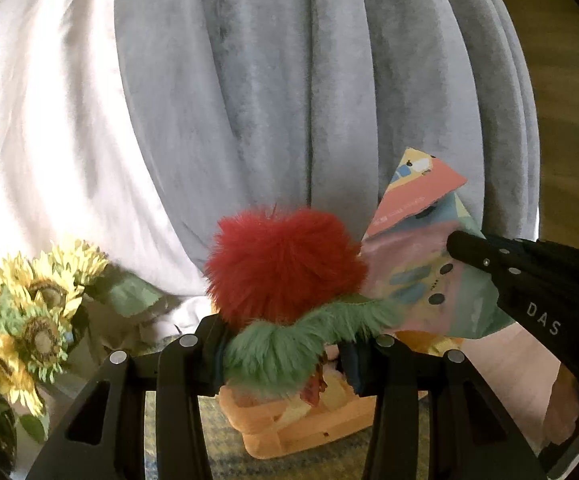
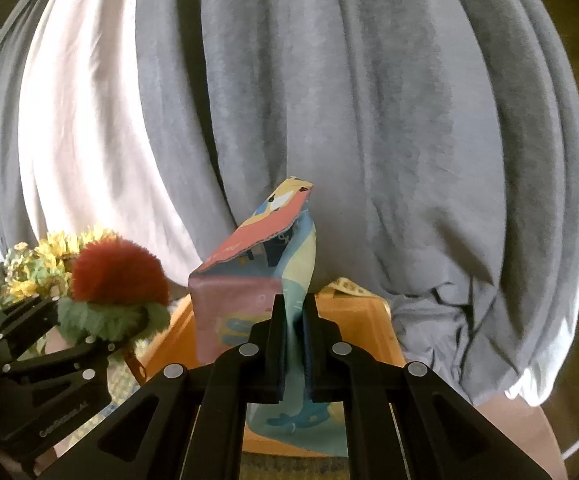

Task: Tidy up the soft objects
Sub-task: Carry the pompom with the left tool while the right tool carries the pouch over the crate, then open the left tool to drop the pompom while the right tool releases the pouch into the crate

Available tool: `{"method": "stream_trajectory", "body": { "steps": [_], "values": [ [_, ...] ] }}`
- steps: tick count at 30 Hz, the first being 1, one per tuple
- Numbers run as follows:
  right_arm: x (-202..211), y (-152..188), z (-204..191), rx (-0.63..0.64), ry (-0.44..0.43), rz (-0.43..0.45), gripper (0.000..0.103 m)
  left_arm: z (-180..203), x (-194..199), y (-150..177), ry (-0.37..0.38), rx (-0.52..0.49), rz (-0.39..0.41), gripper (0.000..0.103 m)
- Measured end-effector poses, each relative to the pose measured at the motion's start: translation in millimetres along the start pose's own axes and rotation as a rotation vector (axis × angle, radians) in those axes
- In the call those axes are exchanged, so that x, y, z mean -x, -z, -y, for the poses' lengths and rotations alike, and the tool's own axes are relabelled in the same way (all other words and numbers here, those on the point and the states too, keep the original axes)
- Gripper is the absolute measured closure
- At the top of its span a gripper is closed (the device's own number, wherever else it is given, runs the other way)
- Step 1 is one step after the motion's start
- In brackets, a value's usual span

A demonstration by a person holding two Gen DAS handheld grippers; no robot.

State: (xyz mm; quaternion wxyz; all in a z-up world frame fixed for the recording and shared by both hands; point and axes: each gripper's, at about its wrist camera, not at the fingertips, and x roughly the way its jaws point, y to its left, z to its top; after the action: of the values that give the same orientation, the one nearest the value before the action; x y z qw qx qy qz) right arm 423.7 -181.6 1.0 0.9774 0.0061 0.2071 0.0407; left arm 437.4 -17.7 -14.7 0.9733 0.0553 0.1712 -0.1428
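My left gripper (image 1: 285,344) is shut on a fluffy plush toy (image 1: 285,268) with a red ball top and a green furry collar, held in the air left of the bag. It also shows in the right wrist view (image 2: 117,276) in the left gripper (image 2: 101,332). My right gripper (image 2: 293,320) is shut on the side edge of a pastel pink and blue paper bag (image 2: 241,300), holding it upright with its flap open. The bag (image 1: 413,276) and the right gripper (image 1: 529,280) show at the right in the left wrist view.
An orange wooden tray (image 2: 361,312) lies under the bag, also seen below the plush (image 1: 309,424). Artificial sunflowers (image 1: 29,316) stand at the left. Grey and white curtains (image 2: 329,100) hang behind everything. A patterned mat (image 1: 225,448) covers the surface.
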Motion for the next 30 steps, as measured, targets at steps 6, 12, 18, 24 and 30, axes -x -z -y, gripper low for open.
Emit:
{"method": "stream_trajectory", "body": {
  "steps": [6,12,18,24,30],
  "values": [
    [-27.2,-5.3,-1.6,0.026,-0.04,-0.022,0.095,-9.4,-22.2,-4.1,-0.018,-0.001,-0.016,0.059],
    [-66.6,1.5,-2.2,0.025,-0.121,-0.101,0.095,-14.8,-48.5,-1.1,-0.029,-0.014,-0.055,0.059],
    [-111.8,13.4,-6.8,0.036,-0.211,-0.22,0.096,-15.7,-74.2,6.0,-0.025,-0.031,-0.107,0.059],
    [-156.9,24.8,-11.7,0.024,-0.325,-0.418,0.096,-18.2,-93.6,12.9,0.004,-0.024,-0.169,0.059],
    [-183.4,36.7,-20.2,0.077,-0.375,-0.548,0.095,-17.7,-112.6,21.4,0.041,-0.027,-0.24,0.06]
  ]
}}
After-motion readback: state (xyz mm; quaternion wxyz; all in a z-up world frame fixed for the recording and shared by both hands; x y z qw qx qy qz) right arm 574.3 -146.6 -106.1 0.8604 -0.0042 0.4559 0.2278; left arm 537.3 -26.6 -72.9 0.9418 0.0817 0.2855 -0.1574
